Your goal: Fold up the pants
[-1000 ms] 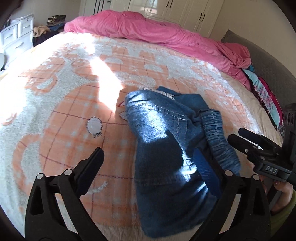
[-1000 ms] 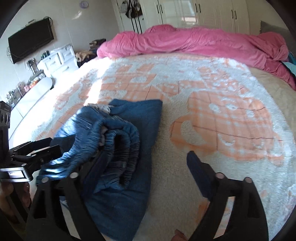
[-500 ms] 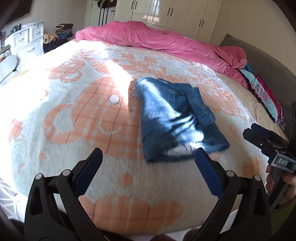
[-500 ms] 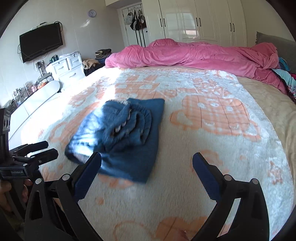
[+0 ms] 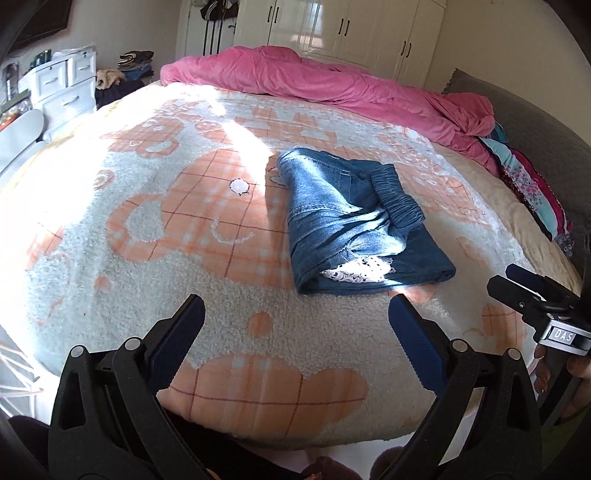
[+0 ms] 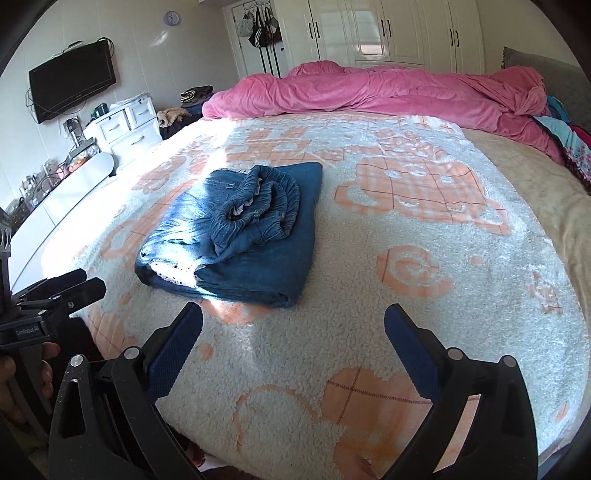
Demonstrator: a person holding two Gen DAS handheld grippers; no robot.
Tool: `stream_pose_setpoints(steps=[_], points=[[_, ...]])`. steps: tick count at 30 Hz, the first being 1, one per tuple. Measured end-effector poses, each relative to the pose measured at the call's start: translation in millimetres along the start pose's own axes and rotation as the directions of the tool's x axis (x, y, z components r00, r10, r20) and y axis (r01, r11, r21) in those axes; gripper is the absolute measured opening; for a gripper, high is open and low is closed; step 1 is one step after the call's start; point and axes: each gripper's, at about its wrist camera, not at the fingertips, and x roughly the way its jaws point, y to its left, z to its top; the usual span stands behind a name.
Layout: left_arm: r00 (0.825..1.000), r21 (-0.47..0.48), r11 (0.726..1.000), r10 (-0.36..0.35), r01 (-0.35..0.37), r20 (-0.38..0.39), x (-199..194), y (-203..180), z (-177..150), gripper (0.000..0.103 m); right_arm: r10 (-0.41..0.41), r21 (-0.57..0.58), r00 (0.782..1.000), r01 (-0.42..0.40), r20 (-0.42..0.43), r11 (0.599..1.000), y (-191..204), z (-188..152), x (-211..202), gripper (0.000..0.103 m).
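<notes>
The blue denim pants [image 5: 351,221] lie folded in a compact bundle on the orange-and-white blanket [image 5: 184,229], with the gathered waistband on top and a bit of white lining showing at the near end. In the right wrist view the pants [image 6: 240,229] sit ahead and to the left. My left gripper [image 5: 295,314] is open over bare blanket, short of the bundle, with nothing between its blue pads. My right gripper [image 6: 293,321] is also open and empty, just in front of the bundle's near edge. Each gripper shows at the edge of the other's view, held by a hand.
A pink duvet [image 5: 332,81] is bunched along the far side of the bed. Colourful fabric [image 5: 532,192] lies by the grey headboard at right. White drawers [image 6: 125,129], a wall TV [image 6: 72,81] and white wardrobes [image 6: 388,33] stand beyond the bed.
Both grippers have pulled back from the pants toward the near edge of the bed. The bundle, close under the fingers a second ago, now lies free and farther away.
</notes>
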Motion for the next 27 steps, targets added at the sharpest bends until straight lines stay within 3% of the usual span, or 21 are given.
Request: stream_pose_setpoints(steps=[27], points=[[0.999,0.003,0.999,0.052,-0.052,0.008,-10.2,-3.1,-0.3,0.093,0.012,-0.021,1.0,-0.011,0.005,1.0,7.1,2.5,-7.5,0.098]])
